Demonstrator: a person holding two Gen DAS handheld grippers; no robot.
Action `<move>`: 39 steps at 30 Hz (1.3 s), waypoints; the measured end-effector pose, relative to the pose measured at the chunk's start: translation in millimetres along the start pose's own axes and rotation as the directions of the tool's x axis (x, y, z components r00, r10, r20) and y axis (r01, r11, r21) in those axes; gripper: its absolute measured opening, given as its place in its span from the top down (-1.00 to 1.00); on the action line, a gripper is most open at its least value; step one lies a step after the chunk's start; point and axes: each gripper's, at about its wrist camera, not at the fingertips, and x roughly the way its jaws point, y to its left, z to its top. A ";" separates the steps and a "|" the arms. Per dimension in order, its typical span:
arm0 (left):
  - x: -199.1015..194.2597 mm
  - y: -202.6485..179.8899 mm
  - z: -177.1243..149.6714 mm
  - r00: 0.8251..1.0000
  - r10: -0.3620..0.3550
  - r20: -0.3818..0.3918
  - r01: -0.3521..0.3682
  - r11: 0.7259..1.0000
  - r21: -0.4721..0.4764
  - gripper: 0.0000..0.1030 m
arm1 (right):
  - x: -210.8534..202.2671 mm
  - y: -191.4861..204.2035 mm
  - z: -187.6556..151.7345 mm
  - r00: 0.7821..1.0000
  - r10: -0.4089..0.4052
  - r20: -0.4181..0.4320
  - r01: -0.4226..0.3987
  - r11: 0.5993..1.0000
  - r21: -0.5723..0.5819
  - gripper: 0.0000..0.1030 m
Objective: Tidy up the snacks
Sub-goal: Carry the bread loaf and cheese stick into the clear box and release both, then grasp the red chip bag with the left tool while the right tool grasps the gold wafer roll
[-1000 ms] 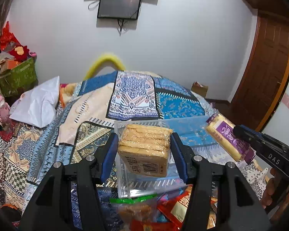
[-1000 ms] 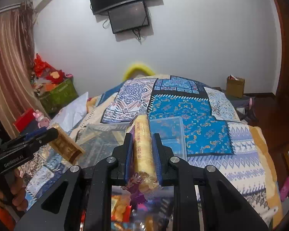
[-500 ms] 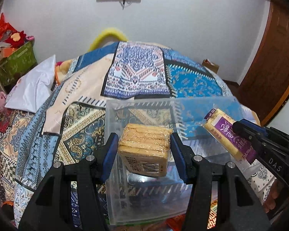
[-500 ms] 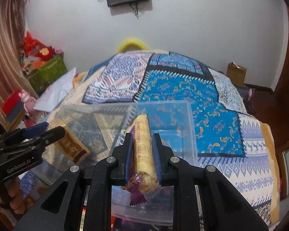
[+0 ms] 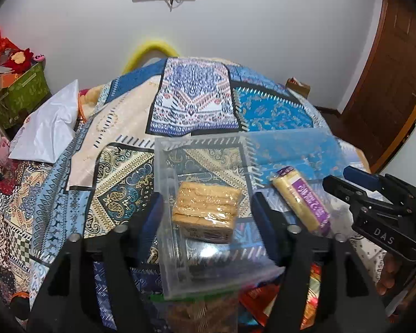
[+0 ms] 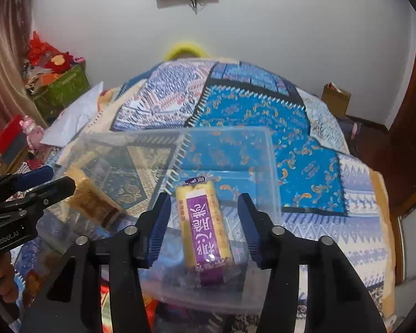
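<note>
Hovering over a clear plastic bin (image 5: 163,194) on the patterned bedspread (image 5: 119,127), both claws are spread wide right now, gripping nothing. The left gripper (image 5: 208,211) has its blue-padded fingers (image 5: 152,216) parted on either side of a wrapped stack of biscuits (image 5: 206,213), and there's clear daylight between pads and packet; the biscuits lie inside the bin, toward its left end. Over on the other side, the right gripper (image 6: 203,222) is just as released, fingers (image 6: 249,224) standing well off a long yellow roll of crackers with a purple label (image 6: 205,222), which lies lengthwise inside the bin (image 6: 271,166) at the right end. From the left camera that same roll (image 5: 302,199) lies angled just beside the biscuits, apart from them, with the right gripper's black body (image 5: 374,202) close by. Loose colourful snack packets (image 5: 260,297) show under the bin's near edge. A white pillow (image 5: 47,130) lies far left on the bed.
</note>
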 end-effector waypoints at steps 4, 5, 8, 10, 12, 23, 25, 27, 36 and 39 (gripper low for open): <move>-27.2 0.0 1.0 0.999 0.005 0.036 -0.005 1.000 0.007 -0.37 | -25.2 1.9 -0.1 0.999 0.018 0.031 -0.018 1.000 -0.002 -0.08; -34.8 0.6 0.8 0.999 0.004 0.047 -0.005 1.000 0.004 -0.44 | -33.8 2.3 -0.7 0.999 0.021 0.047 -0.021 1.000 0.001 -0.12; -58.1 2.6 -2.8 0.997 -0.009 0.074 0.009 1.000 -0.003 -0.52 | -58.1 4.6 -3.4 0.996 0.029 0.090 -0.029 1.000 -0.002 -0.19; -70.0 3.0 -7.4 0.996 -0.010 0.085 0.010 1.000 0.003 -0.53 | -71.9 6.8 -5.4 0.993 0.033 0.111 -0.033 0.999 -0.004 -0.20; -80.0 3.7 -13.7 0.996 -0.008 0.084 0.007 1.000 0.009 -0.53 | -85.4 9.0 -9.2 0.991 0.037 0.128 -0.037 0.999 -0.006 -0.22; -95.2 12.9 -75.4 1.000 -0.023 -0.009 0.023 1.000 -0.004 -0.53 | -120.4 11.3 -51.6 0.990 0.021 0.138 -0.018 1.000 -0.018 -0.31; -93.1 12.0 -86.8 0.999 -0.026 -0.028 0.026 1.000 -0.002 -0.53 | -120.0 9.9 -60.6 0.992 0.022 0.125 -0.021 1.000 -0.008 -0.32; -88.9 10.4 -98.0 0.998 -0.030 -0.053 0.030 1.000 0.000 -0.53 | -116.8 8.2 -71.2 0.994 0.024 0.102 -0.024 1.000 0.001 -0.32; -66.0 5.1 -133.9 0.989 -0.039 -0.141 0.039 0.999 -0.002 -0.53 | -84.2 -0.4 -118.8 0.999 0.028 -0.041 -0.026 0.999 0.040 -0.32; -60.6 6.8 -140.5 0.987 -0.057 -0.152 0.055 0.998 -0.017 -0.53 | -74.8 -3.5 -130.4 0.996 0.036 -0.080 -0.033 0.998 0.045 -0.32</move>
